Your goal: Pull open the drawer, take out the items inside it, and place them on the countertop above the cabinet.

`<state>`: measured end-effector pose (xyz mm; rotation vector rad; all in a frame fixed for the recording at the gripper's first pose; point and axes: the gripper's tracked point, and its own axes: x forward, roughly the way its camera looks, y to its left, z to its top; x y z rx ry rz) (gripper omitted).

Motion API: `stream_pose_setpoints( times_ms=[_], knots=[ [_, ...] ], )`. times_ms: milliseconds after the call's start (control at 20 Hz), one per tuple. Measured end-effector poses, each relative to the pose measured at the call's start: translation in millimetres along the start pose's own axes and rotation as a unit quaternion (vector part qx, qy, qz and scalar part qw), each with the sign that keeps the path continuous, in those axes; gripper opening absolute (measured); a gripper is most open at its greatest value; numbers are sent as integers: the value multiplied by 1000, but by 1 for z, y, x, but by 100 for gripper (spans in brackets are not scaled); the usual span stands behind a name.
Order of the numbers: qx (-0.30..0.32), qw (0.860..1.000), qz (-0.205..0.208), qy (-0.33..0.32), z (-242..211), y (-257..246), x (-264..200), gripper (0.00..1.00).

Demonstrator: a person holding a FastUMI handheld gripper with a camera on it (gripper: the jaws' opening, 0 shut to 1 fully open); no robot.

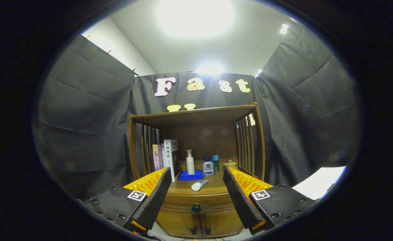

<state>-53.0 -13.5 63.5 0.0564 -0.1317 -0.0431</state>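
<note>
A brown wooden cabinet (183, 226) stands ahead of me, its drawer (196, 202) shut, with a dark round knob (196, 208) at the drawer's middle. A white tube (199, 184) lies on the countertop (216, 189) above the drawer. My gripper (196, 197) is open, well short of the cabinet, and the knob shows in the gap between the two fingers (156, 197). Nothing is held. What is in the drawer is hidden.
Further back on the countertop stand upright books (169, 159), a white pump bottle (190, 162) on a blue cloth (191, 175), a small white bottle (208, 167), a teal bottle (215, 164) and a lidded jar (230, 164). A slatted hutch (250, 140) encloses them. Two lower doors (199, 226) sit under the drawer.
</note>
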Motion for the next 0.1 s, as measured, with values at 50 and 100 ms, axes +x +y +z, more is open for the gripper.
stream_pose_setpoints(
  times_ms=[50, 100],
  knots=[
    [4, 1000, -2, 3, -3, -2, 2, 98],
    [7, 1000, -4, 7, -7, -5, 4, 98]
  ],
)
